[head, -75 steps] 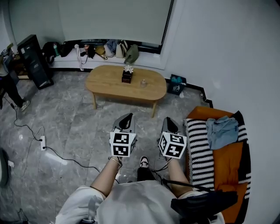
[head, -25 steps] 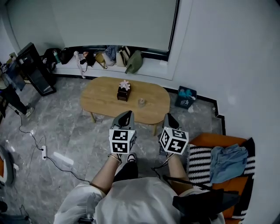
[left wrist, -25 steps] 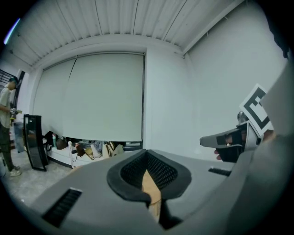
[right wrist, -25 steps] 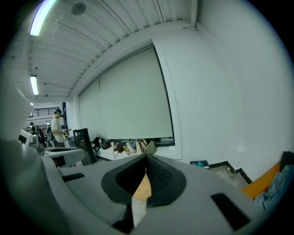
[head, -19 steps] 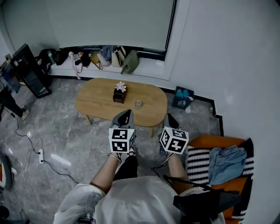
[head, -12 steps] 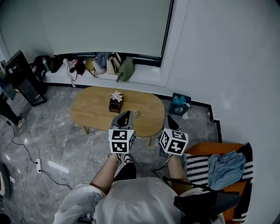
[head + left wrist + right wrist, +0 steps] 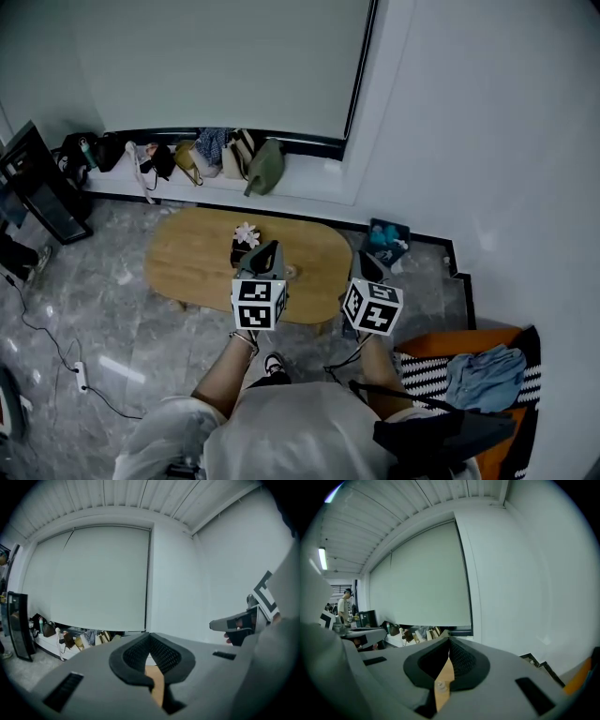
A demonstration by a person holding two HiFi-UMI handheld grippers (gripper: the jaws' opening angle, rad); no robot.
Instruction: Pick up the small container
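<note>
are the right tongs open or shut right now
Shut: in the right gripper view the right tongs meet at their tips with nothing held between them.

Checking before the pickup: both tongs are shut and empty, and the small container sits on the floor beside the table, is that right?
Not quite. The container sits on the table, not on the floor beside it; the right gripper view shows it there. The left tongs and right tongs are shut and empty, as you said.
</note>
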